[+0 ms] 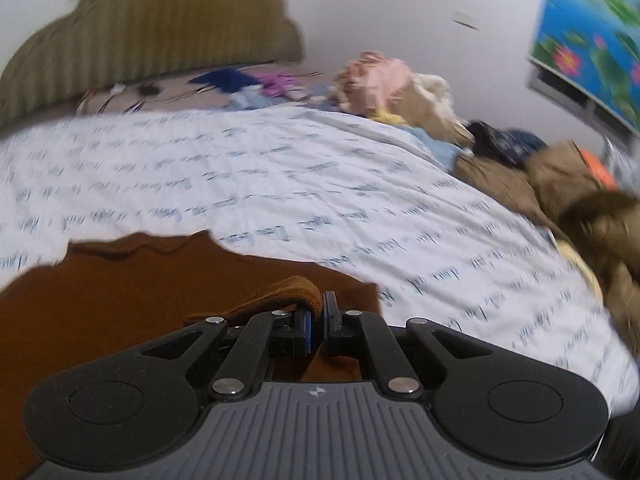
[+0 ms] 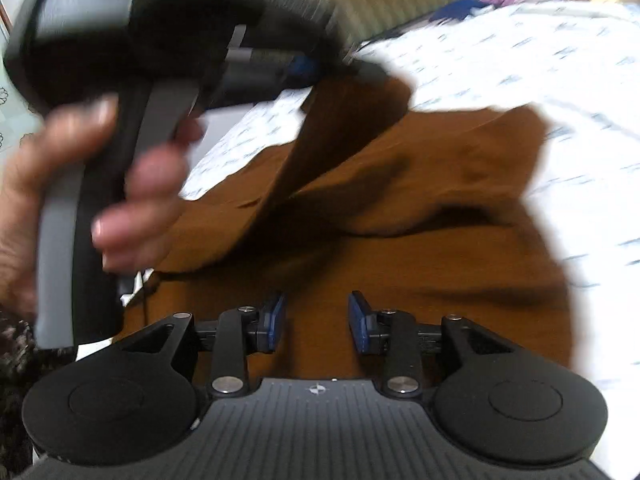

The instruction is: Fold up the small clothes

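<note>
On the white printed bedsheet (image 1: 280,168) lies a soft brown garment (image 2: 420,248); my left gripper (image 1: 319,322) pinches its folded edge. Above the garment, my right gripper (image 2: 317,322) stands apart, gripping nothing. Beyond the sheet I see an olive ribbed pillow (image 1: 160,28) and heaped clothes (image 1: 520,160).

Both my views: soft, even indoor light, heavy motion blur. Fisheye bends frame edges. White script-printed bedsheet (image 2: 560,120) overexposed at right; upper-left hand (image 2: 120,184) smeared.

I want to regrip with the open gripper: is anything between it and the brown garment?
Nothing visible. The right gripper hangs open directly over the brown garment, bare cloth between its fingers. The left gripper, clamped on a fold, lifts a flap farther ahead.
</note>
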`<state>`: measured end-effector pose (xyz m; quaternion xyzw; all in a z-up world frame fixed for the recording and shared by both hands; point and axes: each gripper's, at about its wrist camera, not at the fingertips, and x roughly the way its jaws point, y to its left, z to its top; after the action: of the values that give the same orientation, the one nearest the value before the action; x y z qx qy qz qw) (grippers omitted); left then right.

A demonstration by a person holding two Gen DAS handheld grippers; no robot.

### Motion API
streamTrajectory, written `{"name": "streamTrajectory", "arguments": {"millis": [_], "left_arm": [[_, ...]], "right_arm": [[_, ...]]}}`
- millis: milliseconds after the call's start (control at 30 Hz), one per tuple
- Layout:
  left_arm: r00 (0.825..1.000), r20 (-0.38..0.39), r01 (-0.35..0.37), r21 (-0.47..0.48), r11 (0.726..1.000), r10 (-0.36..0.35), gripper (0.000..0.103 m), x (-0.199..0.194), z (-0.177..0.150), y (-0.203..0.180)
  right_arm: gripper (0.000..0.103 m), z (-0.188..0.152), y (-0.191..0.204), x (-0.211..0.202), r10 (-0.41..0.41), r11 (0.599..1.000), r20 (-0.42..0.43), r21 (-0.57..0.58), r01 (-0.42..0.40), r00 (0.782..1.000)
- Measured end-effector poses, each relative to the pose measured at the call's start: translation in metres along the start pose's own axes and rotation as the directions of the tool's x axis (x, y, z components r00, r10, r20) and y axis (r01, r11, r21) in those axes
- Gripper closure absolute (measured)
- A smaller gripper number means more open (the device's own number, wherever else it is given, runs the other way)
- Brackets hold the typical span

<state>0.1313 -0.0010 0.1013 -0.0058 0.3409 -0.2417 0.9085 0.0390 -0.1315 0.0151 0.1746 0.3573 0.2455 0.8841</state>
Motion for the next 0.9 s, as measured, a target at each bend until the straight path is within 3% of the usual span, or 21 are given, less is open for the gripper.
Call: {"name": "streamTrajectory", "arguments": {"millis": [100,167,200,233,267,300,333,367,467,500,533,567,700,833,900], "left_arm": [[0.995,-0.015,0.097,0.101,0.99,-0.096,0.097,-0.003,-0.001,-0.025],[0.997,-0.006,0.08,0.183,0.98,-0.08,0.096,-0.006,-0.004,-0.045],[0.999,-0.006,0.035,0.235,0.971,-0.035,0.096,-0.004,-0.005,-0.054],[0.998,0.003,-0.054,0.315,0.948,0.056,0.096,0.003,-0.008,-0.066],[0.984,0.033,-0.175,0.384,0.907,0.175,0.096,0.011,-0.012,-0.074],[0.951,0.068,-0.298,0.454,0.84,0.301,0.096,0.021,-0.019,-0.082],[0.922,0.056,-0.354,0.524,0.775,0.383,0.096,0.032,-0.027,-0.089],[0.917,0.027,-0.346,0.55,0.76,0.398,0.096,0.036,-0.032,-0.092],[0.969,-0.115,-0.153,0.41,0.899,0.218,0.096,0.027,-0.033,-0.075],[0.983,-0.151,-0.055,0.315,0.948,0.107,0.096,0.019,-0.03,-0.063],[0.99,-0.139,0.018,0.224,0.974,0.014,0.096,0.009,-0.028,-0.05],[0.993,-0.115,0.047,0.162,0.986,-0.028,0.096,0.0,-0.027,-0.04],[0.997,0.024,-0.08,0.13,0.988,0.078,0.093,-0.046,-0.027,-0.015],[0.995,0.09,-0.047,-0.025,0.999,0.049,0.091,-0.091,-0.031,0.022],[0.991,0.104,-0.07,-0.086,0.994,0.079,0.091,-0.107,-0.04,0.042]], "right_arm": [[0.064,0.012,-0.022,-0.022,-0.054,0.999,0.053,0.007,0.054,0.997],[0.064,0.021,-0.033,-0.029,-0.101,0.995,0.085,0.035,0.098,0.991],[0.064,0.025,-0.041,-0.032,-0.123,0.991,0.096,0.059,0.118,0.988],[0.064,0.028,-0.049,-0.035,-0.141,0.988,0.109,0.084,0.132,0.984],[0.064,0.032,-0.058,-0.039,-0.158,0.984,0.114,0.102,0.147,0.981],[0.064,0.034,-0.063,-0.041,-0.183,0.978,0.116,0.118,0.17,0.976],[0.064,0.035,-0.069,-0.043,-0.209,0.972,0.119,0.131,0.193,0.971],[0.064,0.035,-0.074,-0.046,-0.226,0.968,0.119,0.141,0.209,0.967],[0.064,0.033,-0.08,-0.047,-0.236,0.963,0.121,0.163,0.215,0.964],[0.064,0.032,-0.08,-0.046,-0.23,0.964,0.122,0.161,0.21,0.965],[0.064,0.033,-0.079,-0.044,-0.222,0.967,0.123,0.154,0.203,0.967],[0.064,0.035,-0.078,-0.043,-0.213,0.97,0.126,0.145,0.194,0.969],[0.064,0.05,-0.07,-0.037,-0.168,0.982,0.135,0.115,0.153,0.977],[0.064,0.067,-0.057,-0.026,-0.107,0.992,0.115,0.078,0.099,0.988],[0.064,0.071,-0.046,-0.016,-0.073,0.996,0.083,0.051,0.068,0.994]]}}
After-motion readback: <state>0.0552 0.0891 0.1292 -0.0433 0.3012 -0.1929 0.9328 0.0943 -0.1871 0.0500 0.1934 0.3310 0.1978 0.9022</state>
